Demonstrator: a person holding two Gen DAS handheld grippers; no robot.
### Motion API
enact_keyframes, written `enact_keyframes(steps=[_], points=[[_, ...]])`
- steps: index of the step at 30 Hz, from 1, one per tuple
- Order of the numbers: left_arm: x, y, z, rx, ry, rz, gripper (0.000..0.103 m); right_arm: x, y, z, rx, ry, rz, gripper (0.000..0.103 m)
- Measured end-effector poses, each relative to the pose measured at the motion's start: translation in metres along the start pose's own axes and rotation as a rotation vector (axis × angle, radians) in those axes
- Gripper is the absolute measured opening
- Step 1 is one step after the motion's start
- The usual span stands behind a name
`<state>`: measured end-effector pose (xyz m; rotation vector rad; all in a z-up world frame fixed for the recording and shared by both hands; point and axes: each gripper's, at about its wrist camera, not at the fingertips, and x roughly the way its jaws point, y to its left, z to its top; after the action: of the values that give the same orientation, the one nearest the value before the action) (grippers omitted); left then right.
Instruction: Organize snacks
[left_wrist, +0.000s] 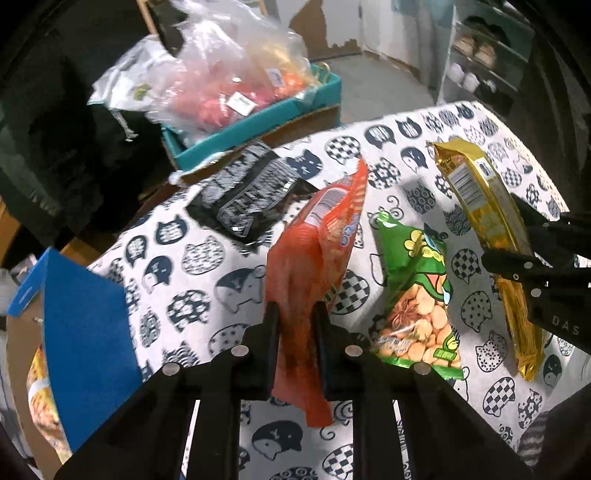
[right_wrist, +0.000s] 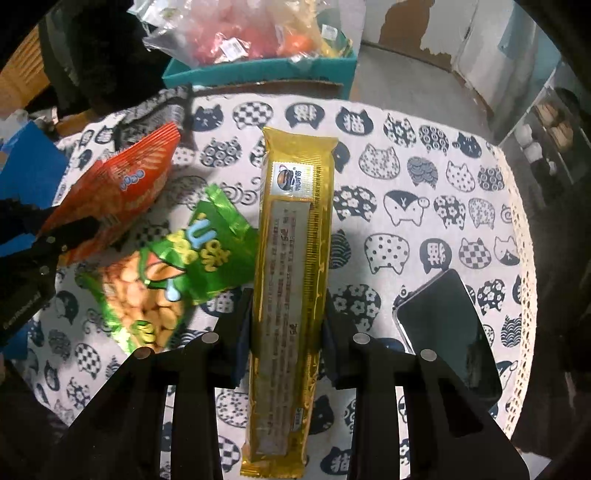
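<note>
My left gripper (left_wrist: 295, 314) is shut on an orange snack bag (left_wrist: 317, 251) and holds it tilted above the cat-print tablecloth (left_wrist: 177, 280); the bag also shows in the right wrist view (right_wrist: 122, 192). My right gripper (right_wrist: 288, 299) is shut on a long gold biscuit pack (right_wrist: 291, 280), which also shows in the left wrist view (left_wrist: 484, 214). A green peanut bag (left_wrist: 417, 295) lies on the cloth between them, also in the right wrist view (right_wrist: 173, 273). A black snack bag (left_wrist: 247, 192) lies at the table's far edge.
A teal box (left_wrist: 258, 125) full of plastic-bagged goods stands beyond the table. A blue-flapped cardboard box (left_wrist: 81, 332) with a snack inside stands at the left. A black phone (right_wrist: 447, 328) lies on the cloth at the right.
</note>
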<state>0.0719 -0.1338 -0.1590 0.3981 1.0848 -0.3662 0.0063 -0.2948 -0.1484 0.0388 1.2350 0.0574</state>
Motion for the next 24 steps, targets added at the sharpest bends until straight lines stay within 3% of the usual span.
enact_keyframes(steps=[5,24], points=[[-0.019,0.011,-0.007,-0.023,-0.037,0.035,0.015,-0.015,0.013,0.003,-0.019,-0.030,0.007,0.030],[-0.084,0.056,-0.030,-0.164,-0.126,0.040,0.014,-0.062,0.063,0.012,-0.088,-0.117,0.061,0.030]])
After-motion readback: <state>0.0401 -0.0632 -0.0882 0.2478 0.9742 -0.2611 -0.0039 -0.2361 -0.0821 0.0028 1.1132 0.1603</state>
